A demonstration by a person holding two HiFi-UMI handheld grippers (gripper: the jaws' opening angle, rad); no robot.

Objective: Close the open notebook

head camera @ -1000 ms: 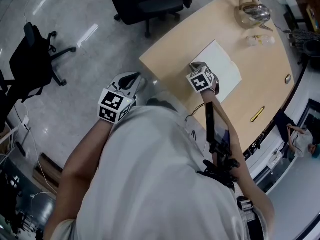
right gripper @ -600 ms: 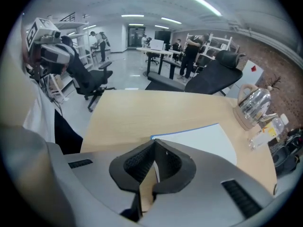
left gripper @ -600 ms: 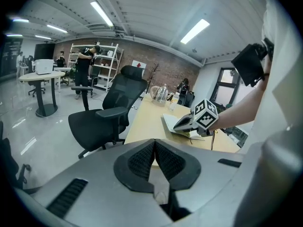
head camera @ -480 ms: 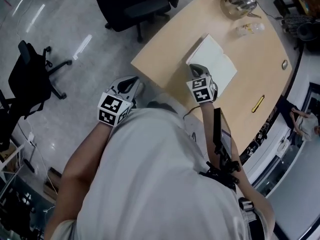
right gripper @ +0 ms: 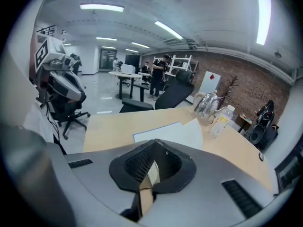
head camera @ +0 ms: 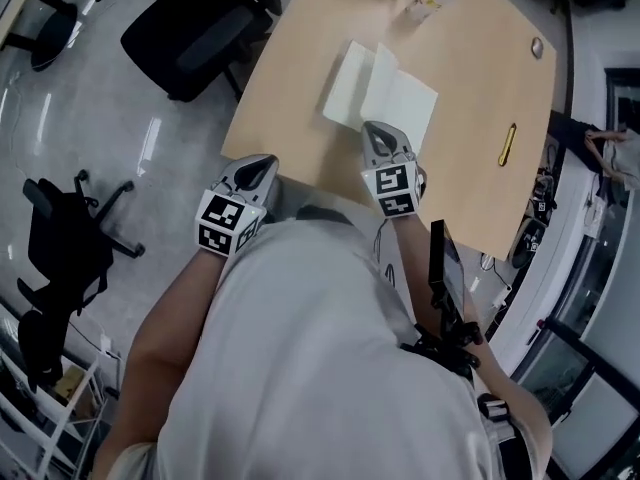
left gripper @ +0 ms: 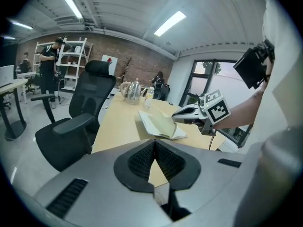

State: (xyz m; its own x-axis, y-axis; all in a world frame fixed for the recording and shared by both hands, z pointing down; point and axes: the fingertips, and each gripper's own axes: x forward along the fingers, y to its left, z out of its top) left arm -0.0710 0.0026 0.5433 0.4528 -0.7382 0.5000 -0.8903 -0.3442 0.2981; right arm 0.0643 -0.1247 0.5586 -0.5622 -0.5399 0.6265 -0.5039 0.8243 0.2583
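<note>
Approaching step; closing has not yet begun. Notebook (head camera: pixel 404 98) lies open on the table (head camera: pixel 290 88), with one leaf standing partly up at the spine. Right gripper (head camera: pixel 377 132) hovers at the book's near edge, fingers together and, as far as its own view shows, holding nothing. Left gripper (head camera: pixel 258 168) hangs beyond the table's edge, fingers likewise together and empty. Next move, by judgement: slip the right tips under the near half and swing it over the spine onto the other.
</note>
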